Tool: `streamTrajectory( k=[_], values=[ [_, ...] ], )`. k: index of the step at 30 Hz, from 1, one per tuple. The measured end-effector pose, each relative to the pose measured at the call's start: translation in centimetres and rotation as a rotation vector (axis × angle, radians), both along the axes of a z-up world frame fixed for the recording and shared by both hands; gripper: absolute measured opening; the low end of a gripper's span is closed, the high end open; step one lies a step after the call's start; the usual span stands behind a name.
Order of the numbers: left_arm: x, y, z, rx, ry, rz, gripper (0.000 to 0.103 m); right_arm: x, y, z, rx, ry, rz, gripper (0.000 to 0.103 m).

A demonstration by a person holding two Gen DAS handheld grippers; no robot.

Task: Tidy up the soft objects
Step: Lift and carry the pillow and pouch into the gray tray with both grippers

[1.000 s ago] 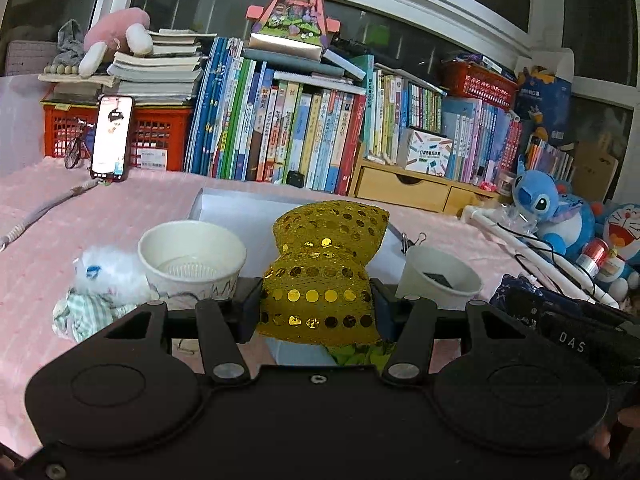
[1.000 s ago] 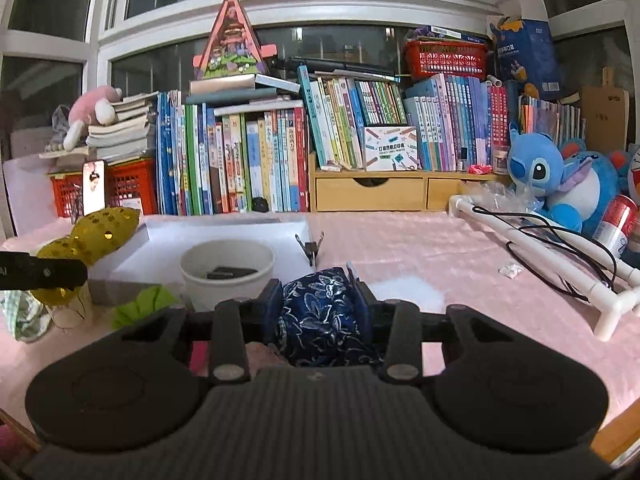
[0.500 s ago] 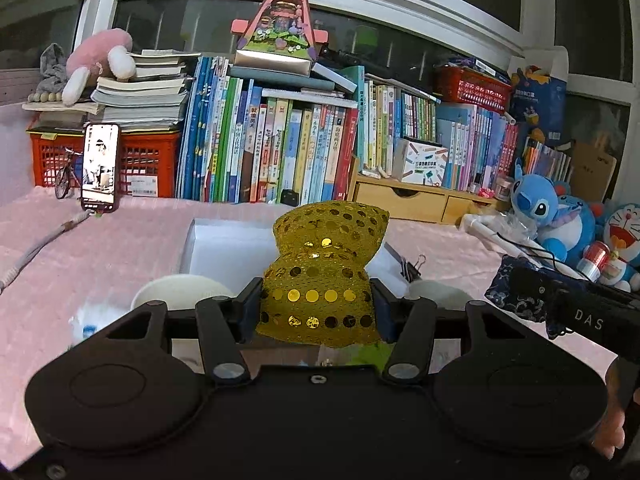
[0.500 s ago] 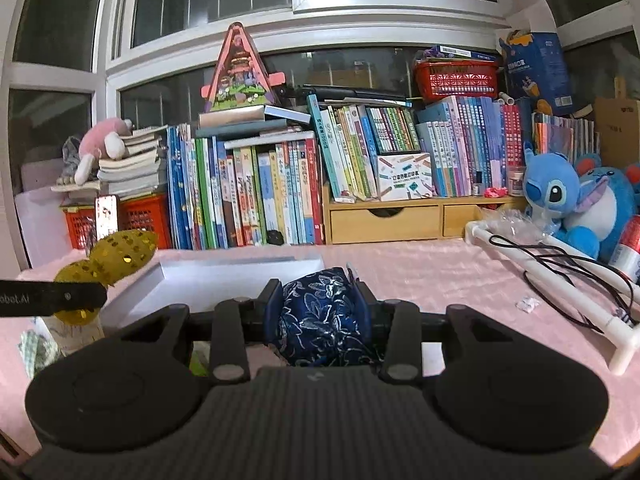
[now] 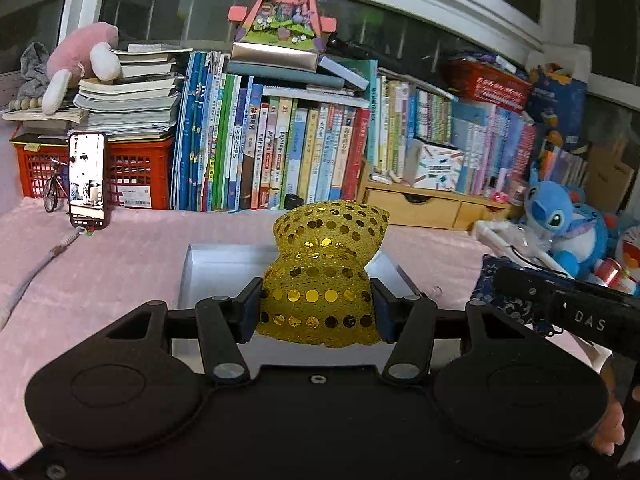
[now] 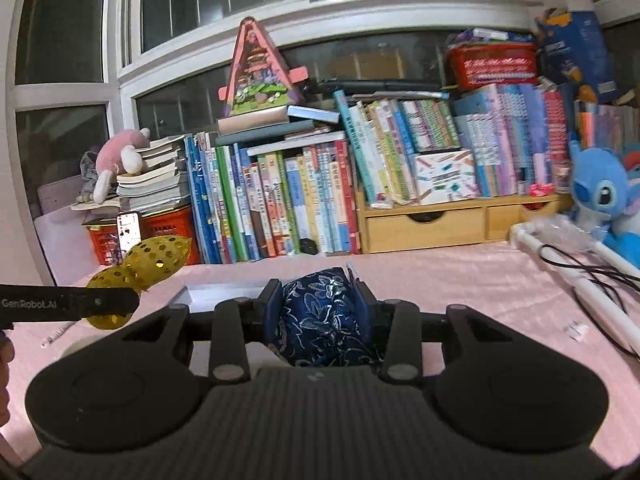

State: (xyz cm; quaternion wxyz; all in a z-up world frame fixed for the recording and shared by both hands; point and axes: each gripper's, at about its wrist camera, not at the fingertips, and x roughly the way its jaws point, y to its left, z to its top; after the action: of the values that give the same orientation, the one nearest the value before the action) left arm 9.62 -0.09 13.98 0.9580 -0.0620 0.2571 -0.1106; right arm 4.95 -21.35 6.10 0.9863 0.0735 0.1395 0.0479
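Pink bedspread [image 5: 120, 264] beneath half-hidden white box [image 5: 224, 268]

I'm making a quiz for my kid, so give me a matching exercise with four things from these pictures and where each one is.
Things:
1. gold sequin pouch
2. navy floral pouch
3. pink plush
4. blue plush

Places:
A. on the stacked books
B. in the right gripper
C. far right of the table
D. in the left gripper

Pairs: 1-D, 2-B, 3-A, 4-C
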Motion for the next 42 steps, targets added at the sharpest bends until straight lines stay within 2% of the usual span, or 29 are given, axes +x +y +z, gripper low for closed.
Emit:
streamTrajectory(
  k=[4,8,17,21,28,42],
  values=[
    [3.9,-0.5,-0.2,-0.048,0.124,-0.020,0.052,4.8,-0.5,0.8,0.084,0.130,0.057,0.043],
    [7.0,-1.5,-1.8,-0.067,0.227,-0.005,0.052,9.7,-0.4,0.3,0.166,0.275,0.064,0.043],
    [12.3,-3.3,-5.6,-0.048,0.398,0.043,0.052,15.7,0.4,-2.0,0.194,0.426,0.020,0.043],
    [13.6,-3.3,-6.4,-0.037,0.426,0.076,0.052,17.4,0.2,-2.9,0.202,0.474,-0.007,0.043],
    [15.0,-3.4,-7.7,-0.063,0.485,0.103,0.052,18.9,0.4,-4.2,0.221,0.556,-0.027,0.043],
    [15.6,-4.0,-9.5,-0.040,0.524,0.102,0.054,19.9,1.0,-5.1,0.167,0.626,-0.050,0.045]
  ],
)
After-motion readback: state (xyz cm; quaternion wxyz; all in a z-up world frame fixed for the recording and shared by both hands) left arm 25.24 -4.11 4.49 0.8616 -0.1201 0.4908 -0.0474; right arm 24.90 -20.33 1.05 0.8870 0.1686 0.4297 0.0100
